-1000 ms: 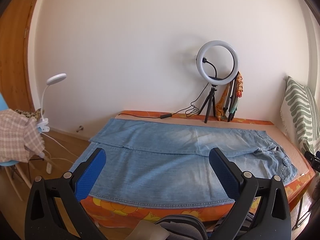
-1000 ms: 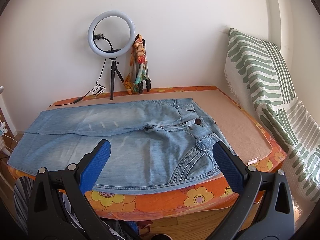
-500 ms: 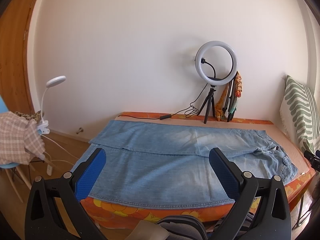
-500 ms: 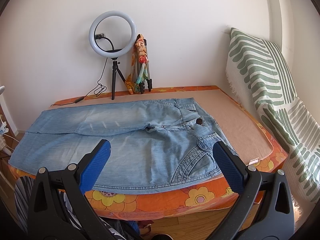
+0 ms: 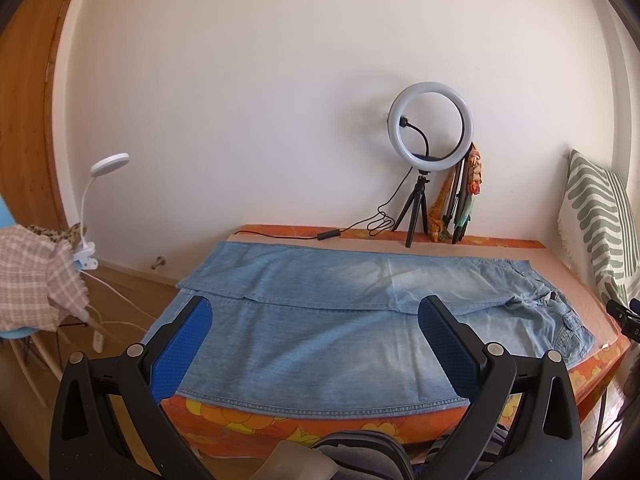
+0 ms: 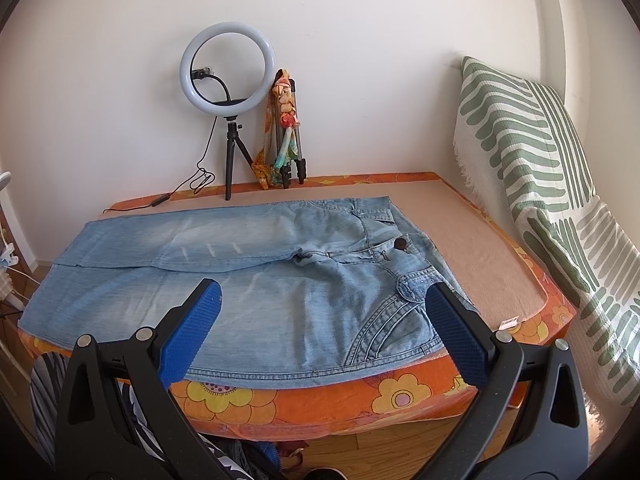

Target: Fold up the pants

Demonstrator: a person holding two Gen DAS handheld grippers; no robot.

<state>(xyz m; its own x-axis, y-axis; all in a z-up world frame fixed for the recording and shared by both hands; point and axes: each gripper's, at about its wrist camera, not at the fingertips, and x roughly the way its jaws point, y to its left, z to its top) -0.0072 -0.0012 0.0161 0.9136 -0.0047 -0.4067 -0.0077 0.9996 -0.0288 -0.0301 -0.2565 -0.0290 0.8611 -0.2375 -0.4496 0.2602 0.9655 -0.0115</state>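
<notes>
Light blue denim pants (image 5: 320, 320) (image 6: 256, 272) lie spread flat on a table with an orange flowered cover (image 5: 280, 424) (image 6: 328, 400). The waist with its brown button (image 6: 400, 244) points right, the leg hems left. The far leg overlaps the near one along the middle. My left gripper (image 5: 314, 312) hovers open in front of the near edge, over the leg part. The right gripper (image 6: 322, 296) is open too, held before the hip and pocket area. Nothing sits between either pair of blue pads.
A ring light on a tripod (image 5: 430, 128) (image 6: 227, 72) and a folded tripod with a scarf (image 6: 284, 136) stand at the back by the wall. A green striped cushion (image 6: 540, 152) leans at the right. At left, a chair with checked cloth (image 5: 36, 272) and a clip lamp (image 5: 108, 160).
Both grippers have drifted slightly; the views shift a little. The pants lie unmoved and both grippers remain open.
</notes>
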